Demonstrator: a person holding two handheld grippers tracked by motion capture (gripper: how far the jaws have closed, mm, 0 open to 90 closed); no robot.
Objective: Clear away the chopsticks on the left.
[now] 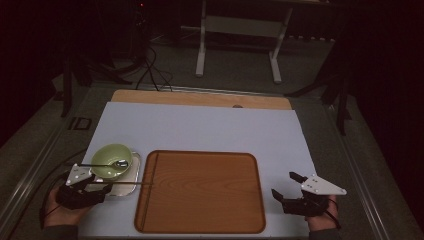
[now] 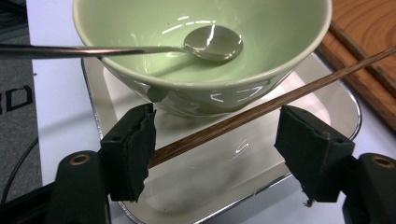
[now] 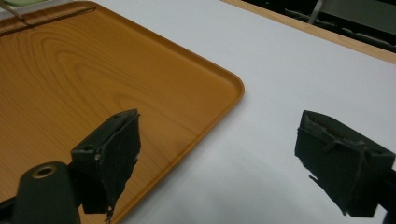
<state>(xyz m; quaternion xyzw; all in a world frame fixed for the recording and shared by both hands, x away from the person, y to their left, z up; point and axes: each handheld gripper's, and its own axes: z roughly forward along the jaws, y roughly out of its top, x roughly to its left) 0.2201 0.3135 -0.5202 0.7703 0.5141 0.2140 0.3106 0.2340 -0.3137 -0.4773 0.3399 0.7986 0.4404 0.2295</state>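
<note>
The chopstick (image 2: 261, 109) lies between the spread jaws of the left tool (image 2: 215, 154), its long axis running diagonally in the left gripper view from beside the left jaw up toward the wooden tray; whether that jaw touches it cannot be told, and the other jaw stands apart from it. In the high view the chopstick (image 1: 131, 183) reads as a thin dark line lying roughly level across the near part of the small metal tray (image 1: 134, 176), its far end reaching over the left rim of the wooden tray (image 1: 200, 192). Just behind it on the metal tray (image 2: 322, 98) stands a pale green bowl (image 2: 140, 23), upright, with a metal spoon (image 2: 212, 43) resting bowl-down inside it and its handle projecting over the rim to the left. In the high view the green bowl (image 1: 111, 160) and spoon (image 1: 102, 164) sit at the left edge of the white surface (image 1: 200, 127), with the metal tray touching or nearly touching the wooden tray's left edge. The wooden tray is bare, and open white surface lies beyond it and to its right. The left tool (image 1: 102, 189) is held low by the left hand (image 1: 62, 212), pointing right toward the trays. The right tool (image 1: 285, 185), jaws wide apart and holding nothing, hovers off the wooden tray's right edge in the right hand (image 1: 322, 220); the right gripper view shows one jaw over the tray corner (image 3: 140, 93) and the other over the bare surface (image 3: 280, 70).
</note>
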